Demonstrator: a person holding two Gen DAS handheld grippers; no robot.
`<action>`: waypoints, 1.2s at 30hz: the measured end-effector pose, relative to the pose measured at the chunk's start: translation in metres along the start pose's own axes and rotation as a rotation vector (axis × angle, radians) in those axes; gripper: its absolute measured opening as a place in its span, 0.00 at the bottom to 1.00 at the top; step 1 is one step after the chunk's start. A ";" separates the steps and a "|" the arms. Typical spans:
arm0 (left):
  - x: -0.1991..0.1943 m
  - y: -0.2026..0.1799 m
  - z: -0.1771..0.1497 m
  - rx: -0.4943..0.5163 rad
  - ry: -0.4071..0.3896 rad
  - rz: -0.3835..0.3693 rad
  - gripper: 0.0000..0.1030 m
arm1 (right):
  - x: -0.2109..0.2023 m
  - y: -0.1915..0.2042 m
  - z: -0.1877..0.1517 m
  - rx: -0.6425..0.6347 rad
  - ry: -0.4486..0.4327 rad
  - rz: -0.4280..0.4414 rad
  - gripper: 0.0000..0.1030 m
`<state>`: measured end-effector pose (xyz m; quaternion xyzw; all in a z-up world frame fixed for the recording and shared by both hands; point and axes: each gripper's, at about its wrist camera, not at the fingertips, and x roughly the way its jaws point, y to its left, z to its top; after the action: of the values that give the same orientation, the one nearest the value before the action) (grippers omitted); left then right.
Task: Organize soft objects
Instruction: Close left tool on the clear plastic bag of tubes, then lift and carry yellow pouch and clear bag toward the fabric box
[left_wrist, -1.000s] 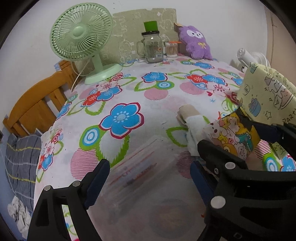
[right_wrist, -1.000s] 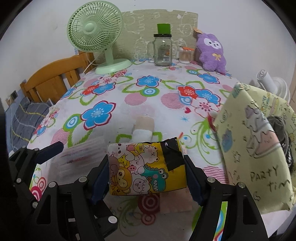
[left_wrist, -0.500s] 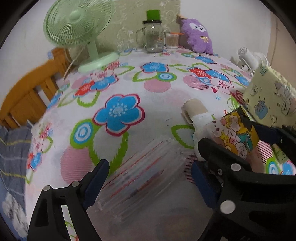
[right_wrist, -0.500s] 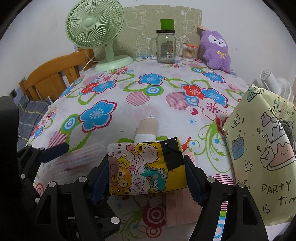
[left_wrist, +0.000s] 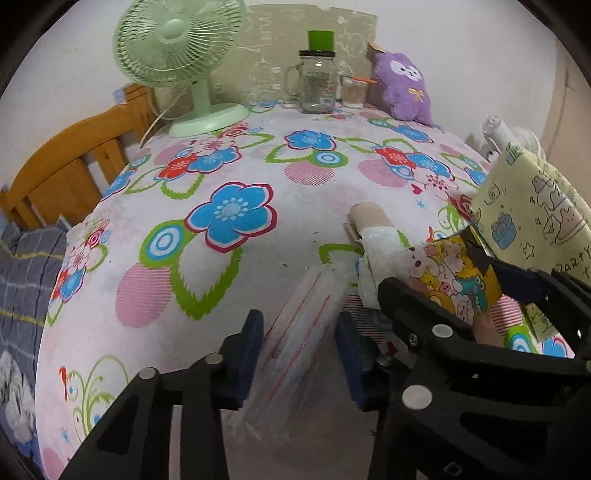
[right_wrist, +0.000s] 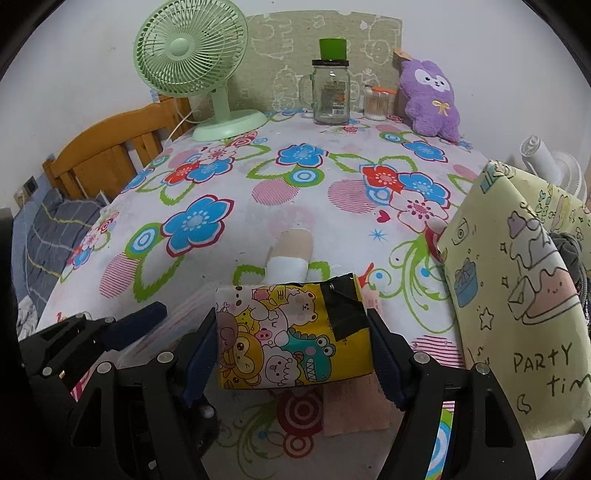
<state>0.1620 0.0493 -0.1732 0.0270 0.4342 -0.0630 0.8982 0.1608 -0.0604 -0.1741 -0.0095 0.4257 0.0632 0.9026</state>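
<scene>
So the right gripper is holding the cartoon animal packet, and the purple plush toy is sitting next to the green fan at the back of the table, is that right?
Not quite. The right gripper does hold the cartoon animal packet, but the purple plush toy is not next to the green fan. The right wrist view shows it at the opposite back corner, beside the cotton swab container, with the glass jar mug between it and the fan.

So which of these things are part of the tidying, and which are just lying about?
Part of the job:
- cartoon packet in right claw
- clear plastic pack, left claw closing on it
- party bag
- rolled bandage

Lying about:
- fan
- jar
- purple plush
</scene>
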 end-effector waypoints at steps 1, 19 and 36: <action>-0.002 -0.001 -0.001 -0.012 -0.004 0.003 0.32 | -0.002 -0.002 -0.001 0.005 -0.001 0.000 0.74; -0.032 -0.028 -0.004 -0.031 -0.048 0.019 0.18 | -0.034 -0.020 -0.005 0.014 -0.041 0.012 0.74; -0.084 -0.048 0.013 -0.030 -0.145 0.030 0.18 | -0.087 -0.031 0.013 0.005 -0.126 0.032 0.74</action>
<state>0.1144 0.0082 -0.0993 0.0153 0.3686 -0.0445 0.9284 0.1200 -0.0997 -0.1002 0.0036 0.3685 0.0770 0.9264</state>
